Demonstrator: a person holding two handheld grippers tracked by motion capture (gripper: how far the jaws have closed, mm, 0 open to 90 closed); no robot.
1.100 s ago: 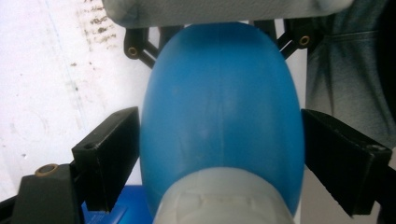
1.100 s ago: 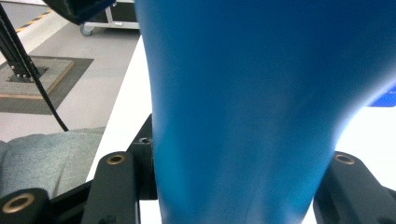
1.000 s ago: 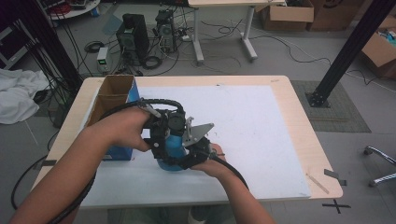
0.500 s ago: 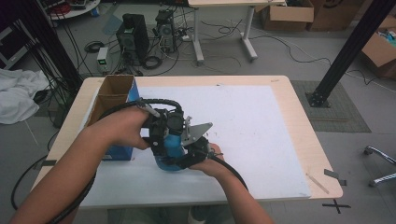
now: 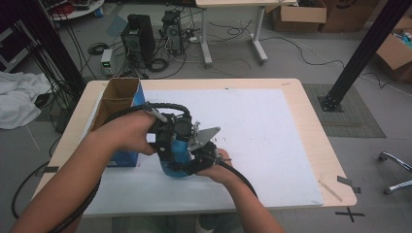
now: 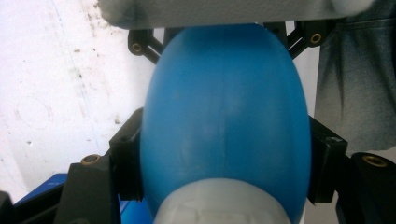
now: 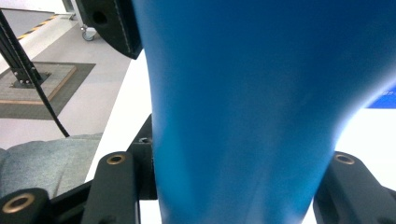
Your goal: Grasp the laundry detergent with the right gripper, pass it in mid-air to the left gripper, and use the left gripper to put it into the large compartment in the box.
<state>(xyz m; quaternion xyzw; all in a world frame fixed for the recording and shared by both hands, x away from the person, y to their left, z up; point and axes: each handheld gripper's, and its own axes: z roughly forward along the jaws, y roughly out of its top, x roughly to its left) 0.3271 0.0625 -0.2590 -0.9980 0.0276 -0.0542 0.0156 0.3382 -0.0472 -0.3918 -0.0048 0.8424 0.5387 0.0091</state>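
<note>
The blue bottle (image 5: 178,154) sat near the front left of the white mat (image 5: 272,141), just right of the open cardboard box (image 5: 118,104). The left gripper (image 6: 224,154) had just been closing its jaws and pressed both pads against the bottle's rounded body. The right gripper (image 7: 233,186) was clamped tight on the bottle's narrower part

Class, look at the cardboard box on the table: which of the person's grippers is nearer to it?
Left. The left gripper sits just beside the cardboard box, gripping the blue bottle; the right gripper holds the bottle's far side.
</note>
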